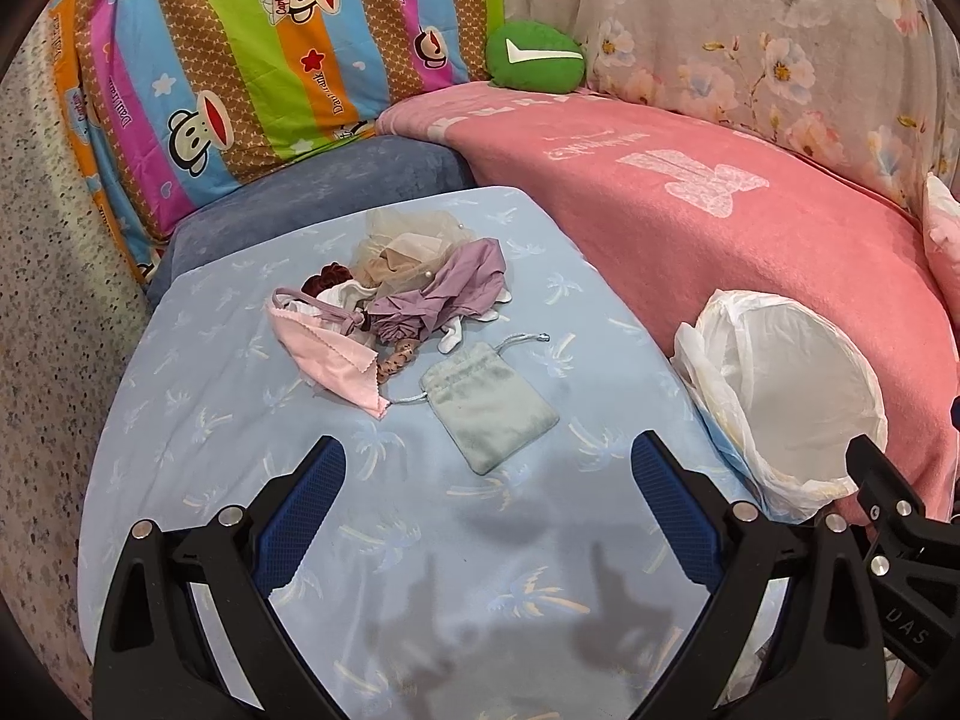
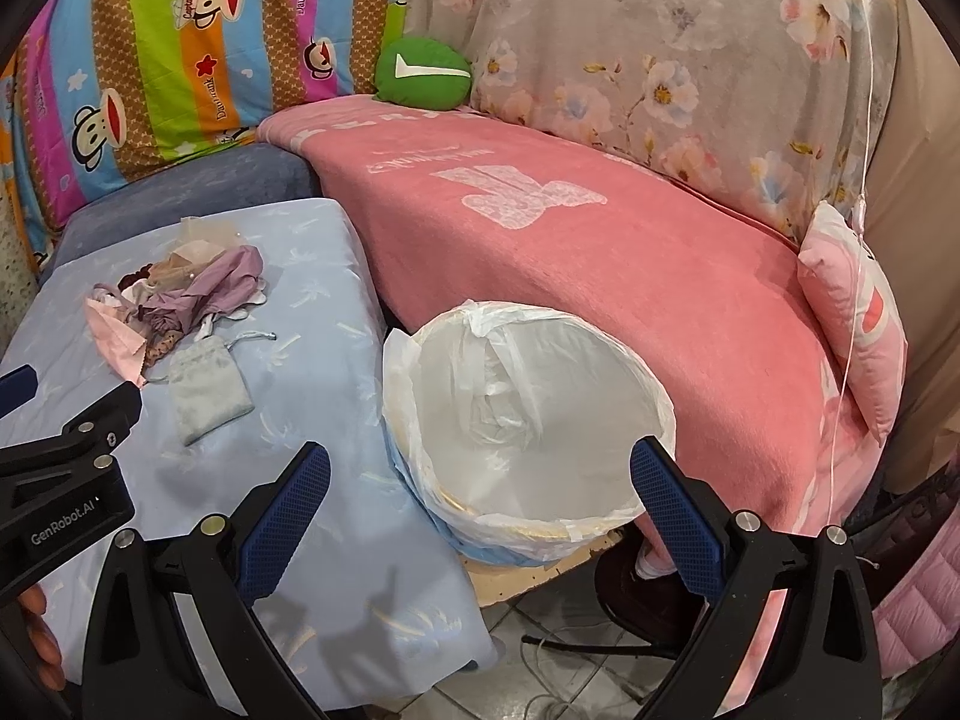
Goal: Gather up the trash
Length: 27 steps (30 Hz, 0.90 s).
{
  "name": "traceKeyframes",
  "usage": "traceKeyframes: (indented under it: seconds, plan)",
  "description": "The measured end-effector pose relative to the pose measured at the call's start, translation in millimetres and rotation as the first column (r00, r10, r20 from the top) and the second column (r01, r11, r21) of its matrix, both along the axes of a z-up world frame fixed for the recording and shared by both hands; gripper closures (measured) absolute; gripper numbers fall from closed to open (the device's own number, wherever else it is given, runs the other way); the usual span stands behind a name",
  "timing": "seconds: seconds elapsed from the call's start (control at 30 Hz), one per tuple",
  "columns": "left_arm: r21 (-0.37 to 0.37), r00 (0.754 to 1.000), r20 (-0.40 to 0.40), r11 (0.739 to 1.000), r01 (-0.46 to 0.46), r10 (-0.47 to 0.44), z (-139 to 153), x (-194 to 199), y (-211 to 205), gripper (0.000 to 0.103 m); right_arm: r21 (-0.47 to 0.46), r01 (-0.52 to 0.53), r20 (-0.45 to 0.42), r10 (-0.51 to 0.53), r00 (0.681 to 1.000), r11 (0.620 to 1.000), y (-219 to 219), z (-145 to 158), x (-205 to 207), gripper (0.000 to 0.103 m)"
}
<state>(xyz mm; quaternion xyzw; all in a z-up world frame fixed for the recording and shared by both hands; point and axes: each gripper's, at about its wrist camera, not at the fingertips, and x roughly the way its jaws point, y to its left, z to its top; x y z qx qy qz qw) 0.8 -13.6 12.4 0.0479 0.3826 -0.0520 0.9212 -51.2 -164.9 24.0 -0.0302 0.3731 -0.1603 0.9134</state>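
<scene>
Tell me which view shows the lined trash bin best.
The right wrist view: the trash bin sits near the middle, its whole rim, white liner and empty inside visible between the open fingers of the right hand-held gripper. The left wrist view shows it only at the right edge, seen obliquely.

Both wrist cameras look down and forward along their fingers. Left faces the blue-clothed table point(image 1: 240, 420); right (alongside) the lined bin point(image 2: 528, 420). Both share these.

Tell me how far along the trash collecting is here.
Barely started. The lined bin holds nothing but its bag. Both the left claw and right claw are open and carry nothing. The grey pouch, pink cloth and the heap of scraps lie on the blue table.
</scene>
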Motion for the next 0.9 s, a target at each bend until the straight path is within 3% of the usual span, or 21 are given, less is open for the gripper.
traceKeyframes:
  seconds: [0.2, 0.43, 0.9]
  plan:
    - [-0.044, 0.999, -0.034, 0.999, 0.011, -0.012, -5.5, 13.8, 14.9, 0.011, 0.001, -0.02, -0.003, 0.02, 1.0, 1.0, 12.7, -3.2, 10.7, 0.006]
    - [-0.07, 0.999, -0.025, 0.997, -0.043, 0.042, -12.4, 33.2, 45.9, 0.011, 0.022, -0.065, -0.003, 0.065, 0.998, 0.998, 36.1, -11.8, 31.8, 0.006]
    - [-0.123, 0.983, -0.031, 0.976, -0.181, 0.179, -34.2, 104.3, 124.3, 0.011, 0.19, -0.172, 0.004, 0.175, 0.985, 0.967, 84.6, -46.7, 104.0, 0.006]
